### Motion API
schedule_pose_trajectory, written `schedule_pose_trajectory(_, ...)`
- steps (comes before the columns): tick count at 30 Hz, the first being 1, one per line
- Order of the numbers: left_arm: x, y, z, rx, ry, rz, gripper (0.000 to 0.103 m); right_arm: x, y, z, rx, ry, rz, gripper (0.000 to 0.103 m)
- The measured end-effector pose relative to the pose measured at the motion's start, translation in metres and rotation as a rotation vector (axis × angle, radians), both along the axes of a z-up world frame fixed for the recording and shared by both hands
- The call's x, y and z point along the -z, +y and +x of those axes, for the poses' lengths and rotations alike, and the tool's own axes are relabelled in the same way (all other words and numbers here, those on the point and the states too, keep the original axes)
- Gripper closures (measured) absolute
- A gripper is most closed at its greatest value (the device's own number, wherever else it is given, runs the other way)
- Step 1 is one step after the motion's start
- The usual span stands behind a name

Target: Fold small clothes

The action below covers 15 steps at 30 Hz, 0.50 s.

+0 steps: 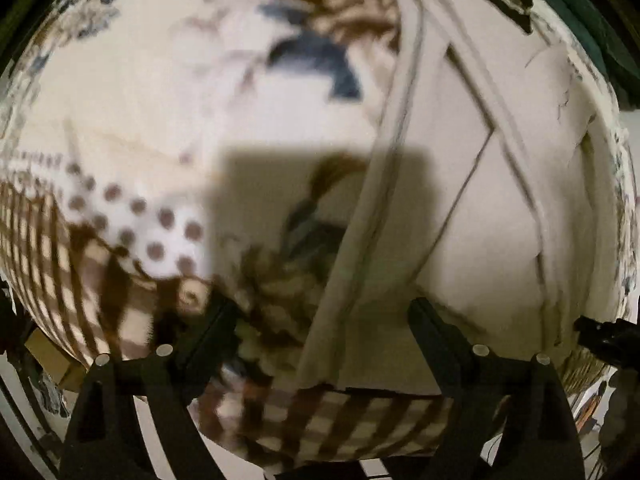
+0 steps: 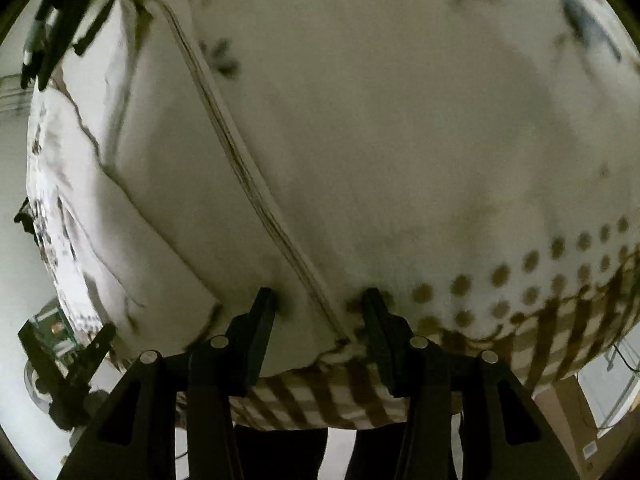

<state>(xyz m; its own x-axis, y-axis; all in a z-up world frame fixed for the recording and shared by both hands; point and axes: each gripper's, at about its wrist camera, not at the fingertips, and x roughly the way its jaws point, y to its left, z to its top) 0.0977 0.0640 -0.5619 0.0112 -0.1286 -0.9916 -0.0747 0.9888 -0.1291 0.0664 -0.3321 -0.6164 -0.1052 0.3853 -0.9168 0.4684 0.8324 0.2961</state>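
Your left gripper (image 1: 322,312) points down over the cream garment (image 1: 472,200), which lies spread on a patterned cloth (image 1: 132,104) covering the counter. The fingers (image 1: 436,332) stand wide apart with nothing clamped between them; the garment's seamed edge (image 1: 384,184) runs up through the gap, and the picture is blurred there, so you cannot tell whether either tip touches the fabric. The gripper's square shadow (image 1: 280,184) falls on the cloth just ahead of the tips.

Your right gripper (image 2: 318,300) is angled down at the same garment (image 2: 168,184), near its front corner by the checked border (image 2: 320,396) of the cloth. Its fingers (image 2: 262,312) stand partly apart, one on each side of the stitched hem (image 2: 248,184), both tips pressed into the fabric, which dimples darkly around them. Whether they pinch a fold between them or only press down, you cannot tell.

The spotted part (image 2: 532,280) of the cloth lies to the right of those tips. At the left edge of the right view, your other gripper (image 2: 72,364) shows dark below the cloth's edge.
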Motion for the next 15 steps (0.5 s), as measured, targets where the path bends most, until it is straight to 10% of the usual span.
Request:
schedule_pose_trajectory(5, 0.006, -0.009, -0.017, 0.024, -0.014, -0.026, 0.028, -0.002, -0.015, -0.008, -0.004, 0.005, 0.027, 0.055)
schedule_pose_trajectory(7, 0.003, -0.014, -0.022, 0.029, -0.029, -0.021, 0.074, -0.004, -0.023, -0.011, 0.004, 0.016, 0.051, 0.055)
schedule_pose_trajectory(9, -0.001, -0.019, -0.026, 0.026, -0.038, -0.008, 0.091, -0.005, -0.029, -0.014, 0.008, 0.02, 0.061, 0.055)
schedule_pose_trajectory(15, -0.002, -0.022, -0.037, -0.002, -0.064, -0.022, 0.098, -0.012, -0.051, -0.027, 0.017, 0.026, 0.042, 0.055)
